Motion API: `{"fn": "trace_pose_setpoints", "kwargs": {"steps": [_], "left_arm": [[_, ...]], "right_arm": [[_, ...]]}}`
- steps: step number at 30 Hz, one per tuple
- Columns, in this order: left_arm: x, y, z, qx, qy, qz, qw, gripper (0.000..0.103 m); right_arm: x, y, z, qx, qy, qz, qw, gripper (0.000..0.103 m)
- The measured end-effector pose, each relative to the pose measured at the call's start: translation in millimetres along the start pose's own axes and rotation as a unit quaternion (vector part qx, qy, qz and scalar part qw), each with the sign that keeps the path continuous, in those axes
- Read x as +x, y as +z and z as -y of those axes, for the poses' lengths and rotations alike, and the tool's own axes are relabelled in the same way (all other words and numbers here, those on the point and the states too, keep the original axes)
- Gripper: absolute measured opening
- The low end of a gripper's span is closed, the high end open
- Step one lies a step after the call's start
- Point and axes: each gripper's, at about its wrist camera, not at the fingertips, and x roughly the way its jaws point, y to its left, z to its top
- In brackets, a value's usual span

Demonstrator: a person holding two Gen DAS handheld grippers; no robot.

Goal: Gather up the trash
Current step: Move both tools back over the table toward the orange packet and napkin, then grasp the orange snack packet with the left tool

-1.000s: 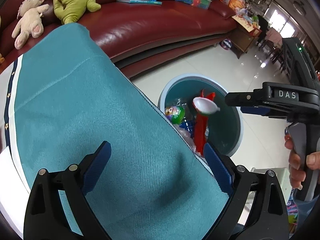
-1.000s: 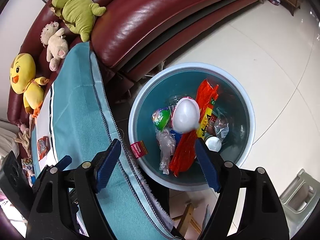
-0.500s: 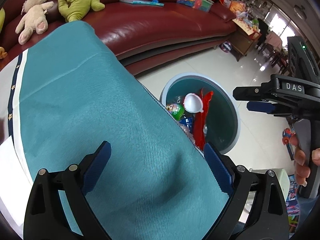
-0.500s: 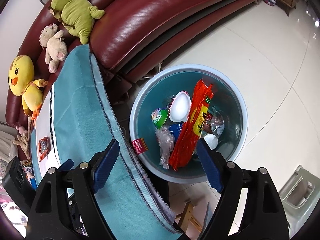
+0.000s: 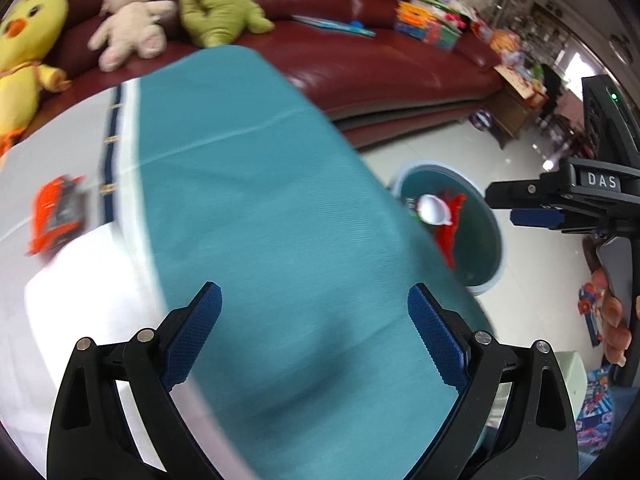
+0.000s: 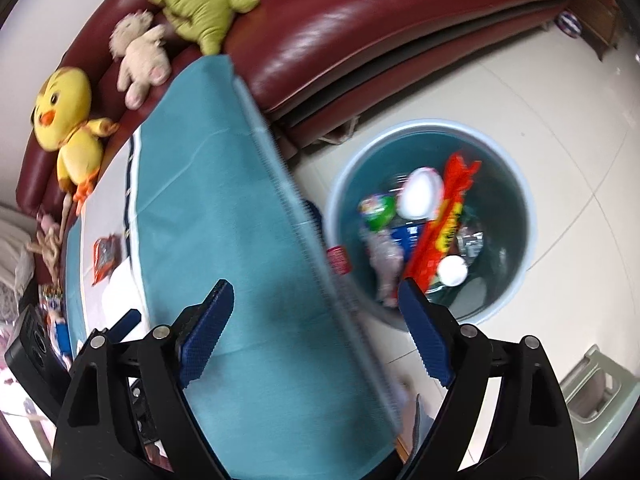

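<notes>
A round blue bin (image 6: 516, 280) stands on the floor beside the table, holding a white egg-shaped shell (image 6: 420, 194), a long red wrapper (image 6: 444, 236), a green pack and other trash. It also shows in the left wrist view (image 5: 486, 248). My right gripper (image 6: 316, 336) is open and empty above the table edge, left of the bin. My left gripper (image 5: 316, 336) is open and empty over the teal tablecloth (image 5: 256, 208). An orange-red wrapper (image 5: 58, 212) lies on the table at the left, seen too in the right wrist view (image 6: 105, 258).
A dark red sofa (image 6: 360, 28) runs behind the table with a yellow duck (image 6: 68, 120), a beige plush (image 6: 142, 56) and a green plush (image 6: 200, 0). A pale plastic stool (image 6: 600, 384) stands on the tiled floor at the right.
The white shell has dropped from the right gripper into the bin. Both grippers have swung left toward the table, bringing the orange-red wrapper into view; the frames are motion-blurred.
</notes>
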Motion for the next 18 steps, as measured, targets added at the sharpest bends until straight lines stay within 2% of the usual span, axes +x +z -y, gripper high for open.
{"fn": "trace_pose_setpoints", "kwargs": {"steps": [6,11,14,18], "left_arm": [[-28.7,-9.3,-67.6,-0.025,0.055,0.019,0.9980,0.095],[-48.8,-13.2,-130.3,-0.060,0.096,0.031,0.9931,0.095],[-50.6,-11.4,-159.2,-0.068,0.122,0.031,0.9897,0.095],[-38.6,1.1,-183.7,-0.067,0.137,0.018,0.9882,0.095]], "right_arm": [[17.4,-8.7,-55.1,-0.041,0.005,-0.022,0.999,0.080],[37.4,-12.4,-97.5,-0.074,-0.002,-0.046,0.996,0.080],[51.0,-15.5,-121.6,-0.091,-0.005,-0.060,0.994,0.080],[70.6,-17.4,-147.3,-0.105,-0.006,-0.078,0.991,0.081]]}}
